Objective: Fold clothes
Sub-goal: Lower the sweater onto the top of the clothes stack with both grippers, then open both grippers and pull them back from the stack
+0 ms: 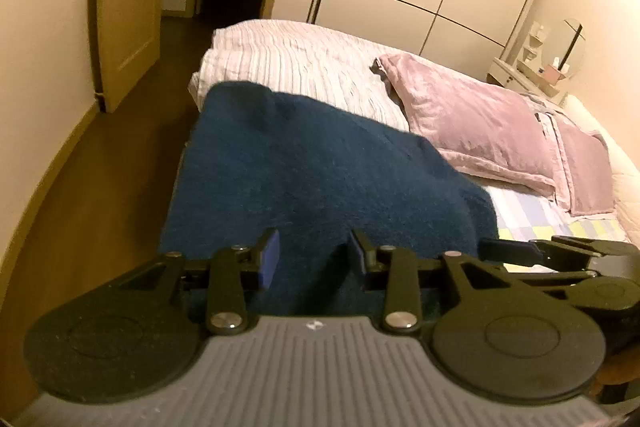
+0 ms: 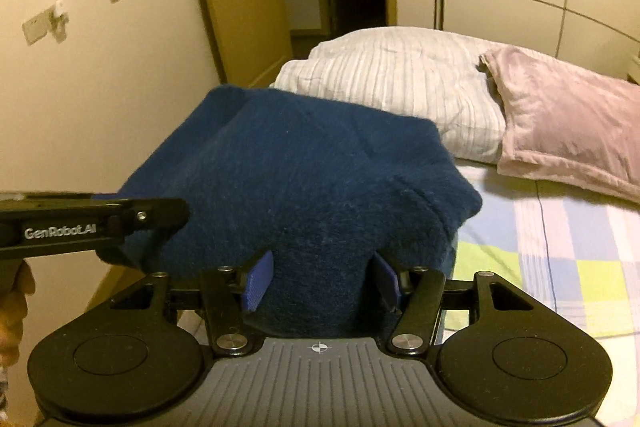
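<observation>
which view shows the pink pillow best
The left wrist view: the pink pillow lies whole on the bed there, with a second one visible behind it. The right wrist view catches only part of the pillow, cut off by the right edge of the frame.

My left tool (image 1: 313, 259) has a grey ribbed body with a small round mark near its front edge, two black round discs, black link arms with silver screws, and blue pads (image 1: 269, 259) on the fingers. My right tool (image 2: 318, 281) is built the same way, with a crosshair mark on the grey ribbing. White "GenRobot.AI" lettering runs along the left tool's black side, seen from the right camera.
</observation>
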